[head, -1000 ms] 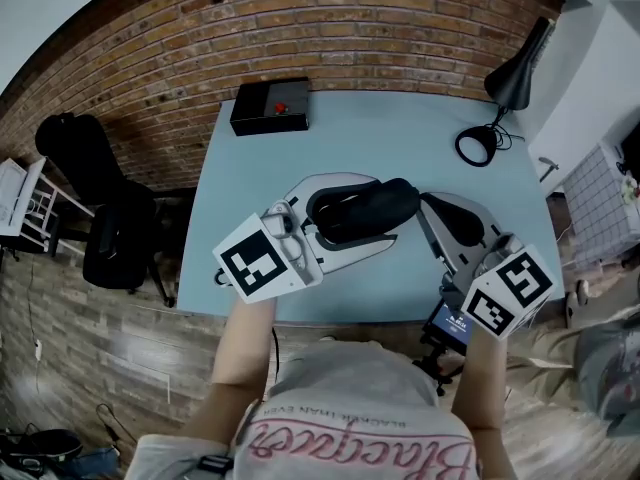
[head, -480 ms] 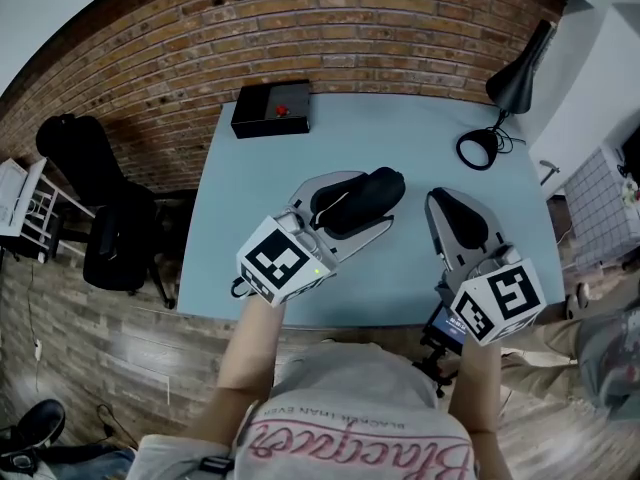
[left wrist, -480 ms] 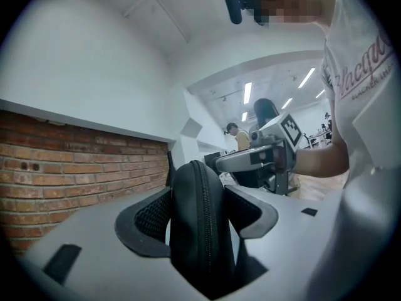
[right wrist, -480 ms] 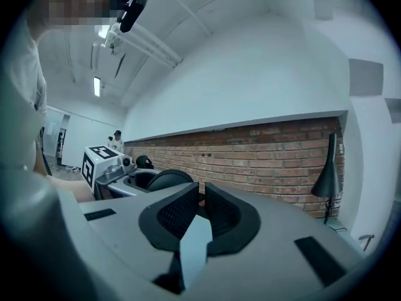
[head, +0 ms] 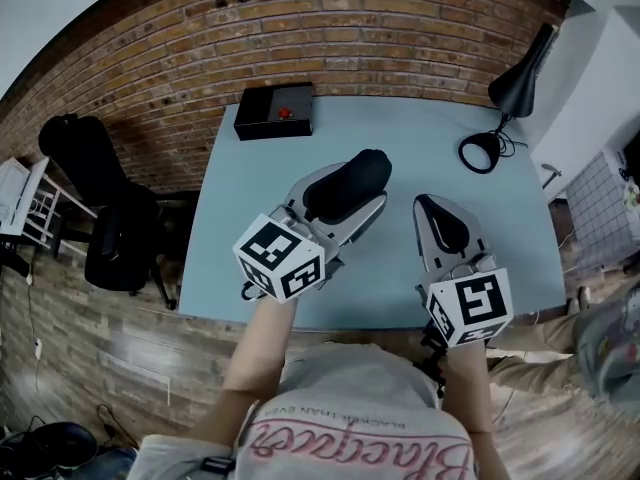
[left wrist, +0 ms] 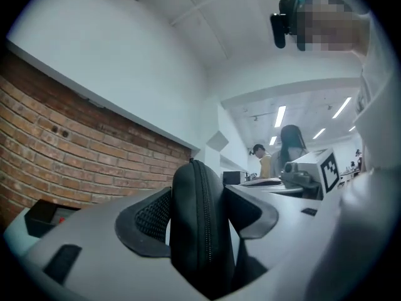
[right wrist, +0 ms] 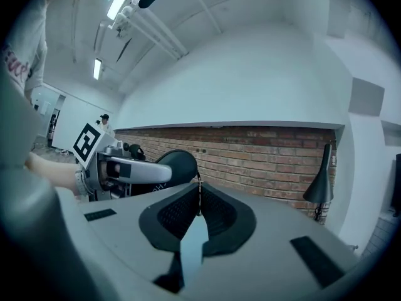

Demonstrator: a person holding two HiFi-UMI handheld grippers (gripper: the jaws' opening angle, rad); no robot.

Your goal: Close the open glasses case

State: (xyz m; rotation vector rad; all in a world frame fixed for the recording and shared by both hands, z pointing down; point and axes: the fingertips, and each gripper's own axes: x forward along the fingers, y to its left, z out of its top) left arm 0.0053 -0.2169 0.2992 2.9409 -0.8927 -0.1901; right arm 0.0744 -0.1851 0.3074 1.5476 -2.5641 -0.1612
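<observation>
My left tongs [head: 345, 194] are clamped on the black glasses case [left wrist: 197, 231], its zip line facing me, over the middle of the blue worktop [head: 250, 188]; my right tongs [right wrist: 198, 190] are pressed together on nothing, just beside; farther back are a black box [head: 274, 110] and a lamp [head: 515, 83].

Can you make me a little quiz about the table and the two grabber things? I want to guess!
1. What is squeezed between the fingers of the left gripper?
A. the black glasses case
B. a spoon
C. a cup
2. True or false: the right gripper is not touching the black glasses case.
3. Fill in the gap: the button on the black box at the far side of the table is ___.

Key: 1 A; 2 true; 3 red.
</observation>
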